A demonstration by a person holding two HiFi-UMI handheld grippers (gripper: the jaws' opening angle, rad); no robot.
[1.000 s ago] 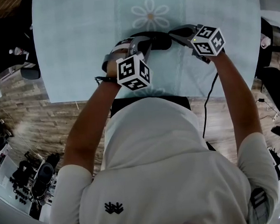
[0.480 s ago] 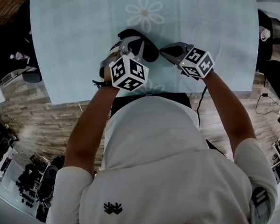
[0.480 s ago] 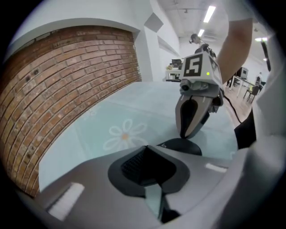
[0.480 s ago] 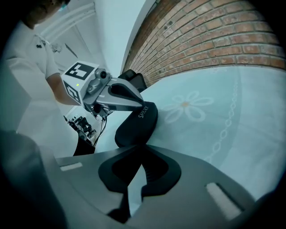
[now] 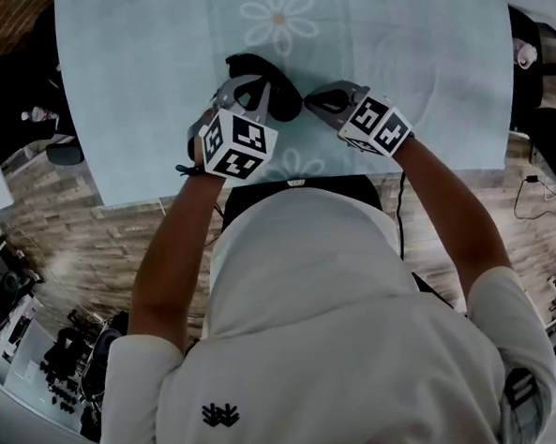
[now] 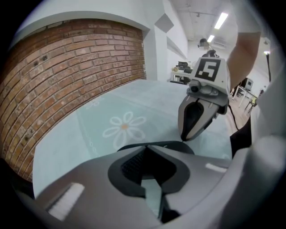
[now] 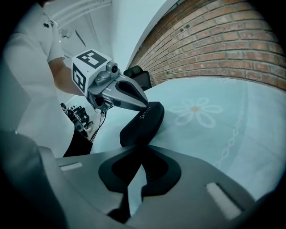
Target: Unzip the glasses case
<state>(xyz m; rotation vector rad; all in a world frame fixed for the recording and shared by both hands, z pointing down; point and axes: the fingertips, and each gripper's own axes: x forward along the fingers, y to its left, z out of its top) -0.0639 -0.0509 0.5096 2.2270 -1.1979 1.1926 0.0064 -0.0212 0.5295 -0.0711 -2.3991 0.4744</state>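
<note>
Gripping one end of the glasses case (image 7: pixel 140 123) over the daisy-print tablecloth (image 5: pixel 418 48) with the left gripper (image 7: pixel 145 106), jaws clenched; nipping its rim with the right gripper (image 6: pixel 183 137), jaws pressed together, presumably on the zip pull. Seemingly mid-unzip, no opened lid visible.

Even, bright indoor light, ceiling lights (image 6: pixel 221 20) glaring above you, fisheye edges bending black, your left gripper (image 6: pixel 148 150) blurred close-up.

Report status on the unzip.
Left hand-held gripper shut on glasses case, end raised. Right hand-held gripper pinching its near edge; zipper not visible. Nothing in the way.
</note>
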